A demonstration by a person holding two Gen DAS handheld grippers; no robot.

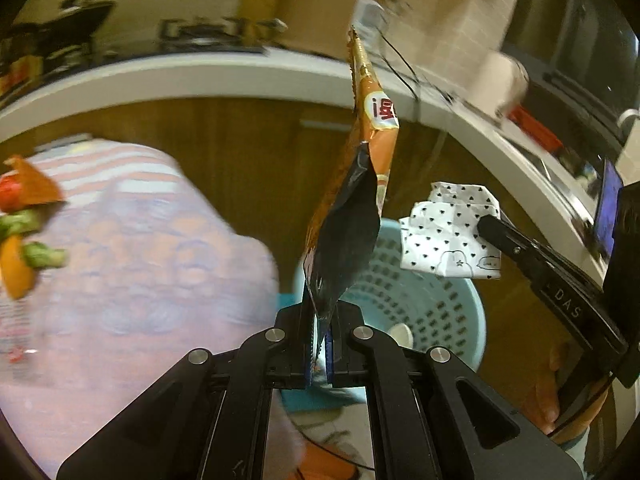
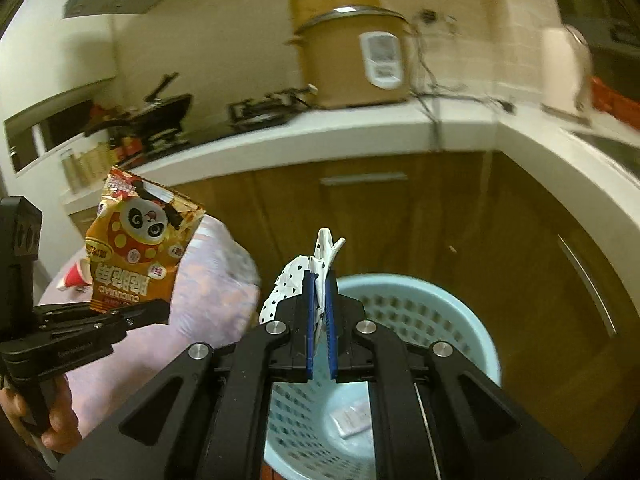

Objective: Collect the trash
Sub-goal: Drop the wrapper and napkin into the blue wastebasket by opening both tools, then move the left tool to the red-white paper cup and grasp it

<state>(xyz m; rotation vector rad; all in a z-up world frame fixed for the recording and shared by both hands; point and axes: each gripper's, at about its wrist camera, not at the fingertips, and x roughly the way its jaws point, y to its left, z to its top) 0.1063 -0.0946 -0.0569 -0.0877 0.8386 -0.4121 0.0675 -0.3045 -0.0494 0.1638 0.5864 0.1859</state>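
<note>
My left gripper [image 1: 320,320] is shut on an orange snack wrapper [image 1: 352,216] with a panda print, held upright in the air; the same wrapper [image 2: 136,248] and gripper [image 2: 156,312] show at the left of the right wrist view. My right gripper [image 2: 319,280] is shut on a white paper with black hearts [image 2: 296,280], held over the light blue perforated trash basket [image 2: 460,320]. That paper [image 1: 452,232] and the right gripper [image 1: 486,228] show at the right of the left wrist view, above the basket [image 1: 432,304]. A small white scrap [image 2: 354,420] lies in the basket's bottom.
A table with a pink patterned cloth [image 1: 140,260] stands left of the basket, with colourful food scraps [image 1: 24,224] at its far left. Brown cabinets [image 2: 400,216] under a white counter [image 2: 320,136] stand behind. A rice cooker [image 2: 356,60] sits on the counter.
</note>
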